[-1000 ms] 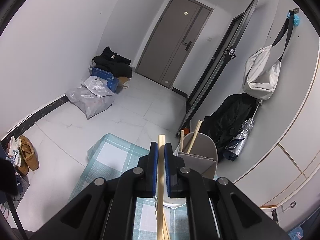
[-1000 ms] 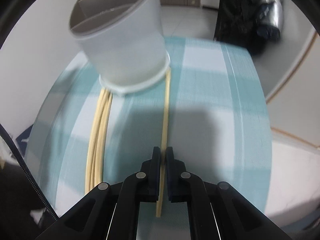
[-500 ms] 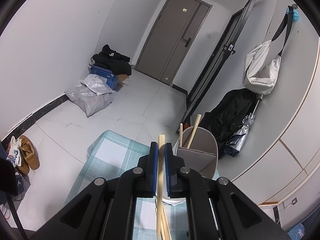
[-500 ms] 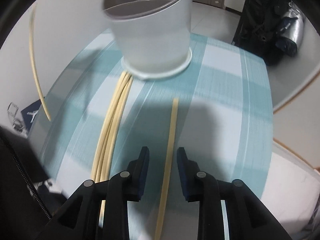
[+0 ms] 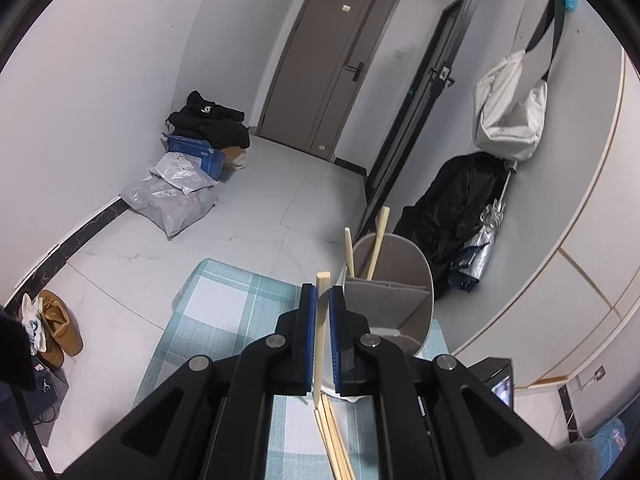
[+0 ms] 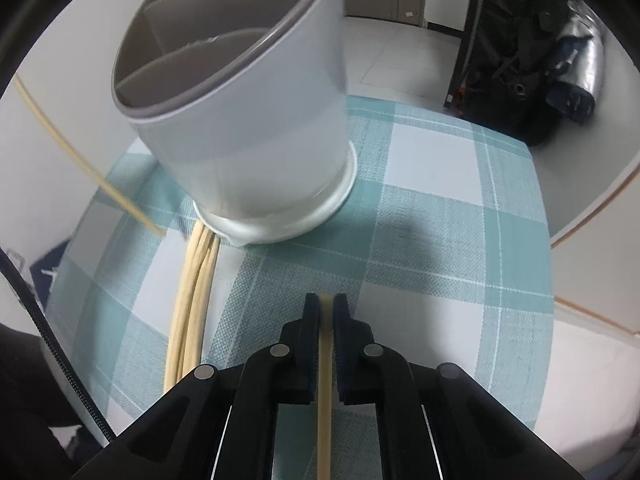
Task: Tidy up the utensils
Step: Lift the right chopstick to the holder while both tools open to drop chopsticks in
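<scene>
My left gripper [image 5: 320, 292] is shut on a pale wooden chopstick [image 5: 321, 344], held above the checked teal tablecloth [image 5: 224, 312]. Just to its right stands the grey divided utensil holder [image 5: 390, 300] with two chopsticks [image 5: 378, 240] in its far compartment. My right gripper [image 6: 326, 300], pointing steeply down at the table, has its jaws closing tight on another chopstick [image 6: 325, 368], whose end sits level with the fingertips. The holder [image 6: 240, 120] is close ahead and left of it. A bundle of loose chopsticks [image 6: 192, 300] lies on the cloth against the holder's base.
Loose chopsticks [image 5: 332, 432] lie under my left gripper. The left-held chopstick [image 6: 80, 160] crosses the right wrist view's left side. Beyond the table lie floor tiles, bags [image 5: 172, 200], shoes [image 5: 60, 328], a dark door [image 5: 328, 60] and a hanging white bag [image 5: 508, 108].
My right gripper opened, drew back along the lying chopstick and shut on it near its end, with the holder now nearer. The left gripper kept its chopstick and barely shifted.
</scene>
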Tool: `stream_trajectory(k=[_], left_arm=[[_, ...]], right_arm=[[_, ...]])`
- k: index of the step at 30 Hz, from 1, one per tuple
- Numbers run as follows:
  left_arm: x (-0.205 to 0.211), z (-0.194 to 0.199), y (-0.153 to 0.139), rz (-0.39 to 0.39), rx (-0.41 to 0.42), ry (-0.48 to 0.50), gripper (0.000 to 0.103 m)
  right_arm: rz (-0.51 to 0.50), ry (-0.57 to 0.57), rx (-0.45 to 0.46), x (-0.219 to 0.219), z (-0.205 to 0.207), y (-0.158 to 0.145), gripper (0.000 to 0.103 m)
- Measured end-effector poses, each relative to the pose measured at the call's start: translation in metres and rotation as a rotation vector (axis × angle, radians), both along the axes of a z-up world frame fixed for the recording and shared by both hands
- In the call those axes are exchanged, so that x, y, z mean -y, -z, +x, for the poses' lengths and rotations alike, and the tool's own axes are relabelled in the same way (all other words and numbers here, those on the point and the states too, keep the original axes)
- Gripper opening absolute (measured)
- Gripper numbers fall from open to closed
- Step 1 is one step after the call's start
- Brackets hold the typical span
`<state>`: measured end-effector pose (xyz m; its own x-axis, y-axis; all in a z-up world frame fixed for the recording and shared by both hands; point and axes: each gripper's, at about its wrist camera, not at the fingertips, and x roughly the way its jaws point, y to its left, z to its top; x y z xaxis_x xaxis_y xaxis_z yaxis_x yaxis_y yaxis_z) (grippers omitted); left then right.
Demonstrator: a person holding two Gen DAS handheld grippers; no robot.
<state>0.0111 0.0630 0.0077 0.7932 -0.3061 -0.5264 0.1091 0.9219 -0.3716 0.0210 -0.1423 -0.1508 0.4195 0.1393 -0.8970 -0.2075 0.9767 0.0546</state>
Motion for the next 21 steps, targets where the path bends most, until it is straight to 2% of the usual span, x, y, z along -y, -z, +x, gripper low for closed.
stream_trajectory(k=[5, 16, 21], left_arm=[[0.009, -0.005, -0.008, 0.043, -0.004, 0.05, 0.003], [0.025, -0.019, -0.042, 0.09, 0.014, 0.141, 0.003], [0.032, -0.018, -0.067, 0.093, 0.041, 0.18, 0.003]], right_arm=[[0.119, 0.018, 0.089, 0.013, -0.016, -0.026, 0.006], [0.353, 0.016, 0.363, 0.034, -0.042, -0.108, 0.006], [0.397, 0.006, 0.449, 0.044, -0.035, -0.129, 0.006]])
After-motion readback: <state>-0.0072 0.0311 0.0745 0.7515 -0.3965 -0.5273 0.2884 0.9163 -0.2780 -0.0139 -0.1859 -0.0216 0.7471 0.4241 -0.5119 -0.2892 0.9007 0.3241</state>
